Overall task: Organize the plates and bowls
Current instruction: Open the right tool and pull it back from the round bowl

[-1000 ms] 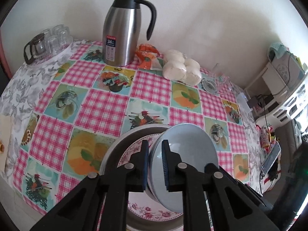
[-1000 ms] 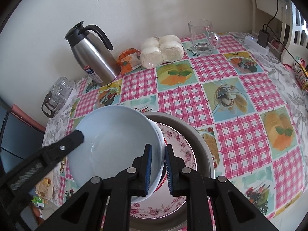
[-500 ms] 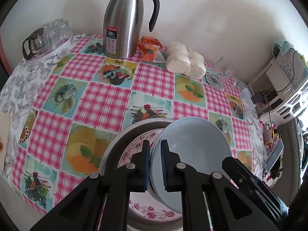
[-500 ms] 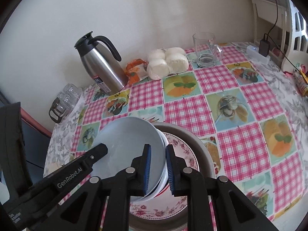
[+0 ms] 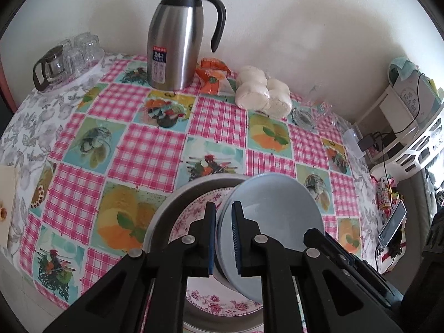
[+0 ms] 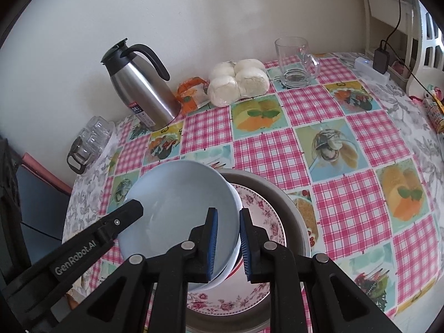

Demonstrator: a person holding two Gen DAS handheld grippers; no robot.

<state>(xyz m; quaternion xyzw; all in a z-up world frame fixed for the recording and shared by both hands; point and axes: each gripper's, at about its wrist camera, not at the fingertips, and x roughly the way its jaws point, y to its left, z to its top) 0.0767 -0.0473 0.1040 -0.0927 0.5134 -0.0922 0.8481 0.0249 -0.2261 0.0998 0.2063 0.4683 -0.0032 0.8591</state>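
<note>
Two nested pale blue bowls (image 5: pixel 273 222) (image 6: pixel 177 211) are held up above a floral plate (image 5: pixel 194 219) (image 6: pixel 260 216) that lies in a grey metal basin (image 5: pixel 169 208) (image 6: pixel 291 211). My left gripper (image 5: pixel 223 237) is shut on the bowls' left rim. My right gripper (image 6: pixel 229 245) is shut on the opposite rim. The left gripper's arm shows at lower left in the right wrist view (image 6: pixel 91 238). The bowls tilt slightly and hide part of the plate.
A steel thermos jug (image 5: pixel 174 41) (image 6: pixel 141 88), an orange snack packet (image 5: pixel 213 76), wrapped white buns (image 5: pixel 260 91) (image 6: pixel 238 82) and a glass mug (image 6: pixel 294 61) stand along the wall. A tray of glass cups (image 5: pixel 66 58) is at far left. Shelving and cables (image 5: pixel 402 127) are at right.
Both grippers have risen and drawn back a little with the bowls; the table looks slightly farther away. The grips have not changed.
</note>
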